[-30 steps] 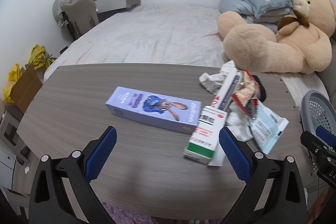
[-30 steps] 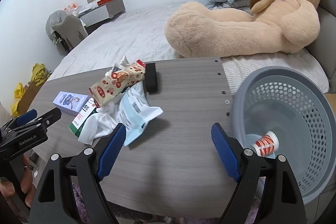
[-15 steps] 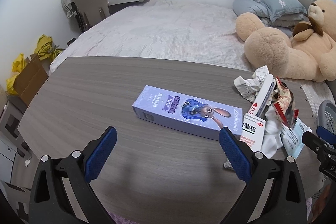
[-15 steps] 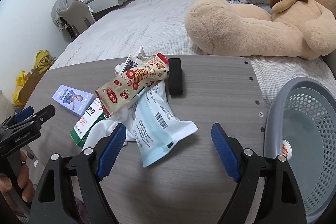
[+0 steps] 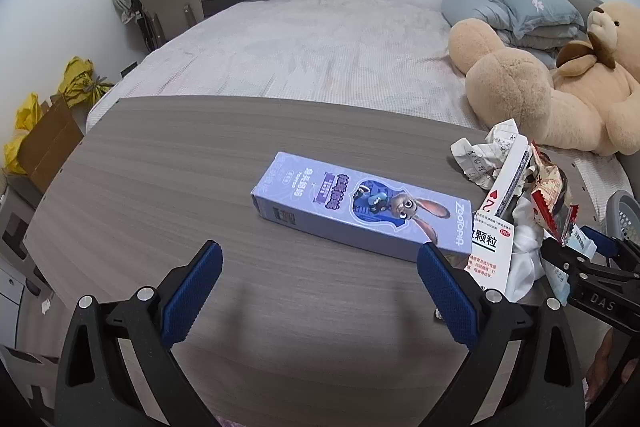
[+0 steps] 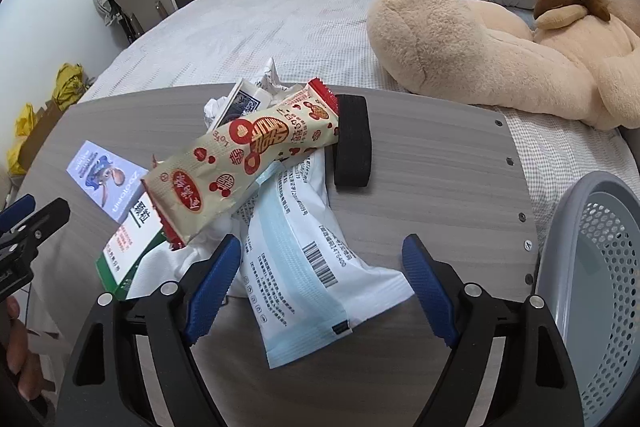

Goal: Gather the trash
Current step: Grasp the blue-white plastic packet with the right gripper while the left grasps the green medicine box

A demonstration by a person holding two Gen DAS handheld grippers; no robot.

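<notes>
While both tools hung above the wood-grain worktop (image 5: pixel 168 195), the left hand-held gripper (image 5: pixel 320 291) stood spread wide and empty, its right pad just in front of the lilac Zootopia toothpaste box (image 5: pixel 360 209). The right hand-held gripper (image 6: pixel 322 287) was likewise wide and held nothing, straddling the near end of a white-and-blue face-mask packet (image 6: pixel 308 259). Over that packet lay a red-and-cream snack wrapper (image 6: pixel 244 155), beside a green-and-white medicine box (image 6: pixel 128 251), crumpled paper (image 5: pixel 480 159) and a black block (image 6: pixel 352 143). A grey perforated wastebasket (image 6: pixel 560 247) stood at the worktop's right edge.
</notes>
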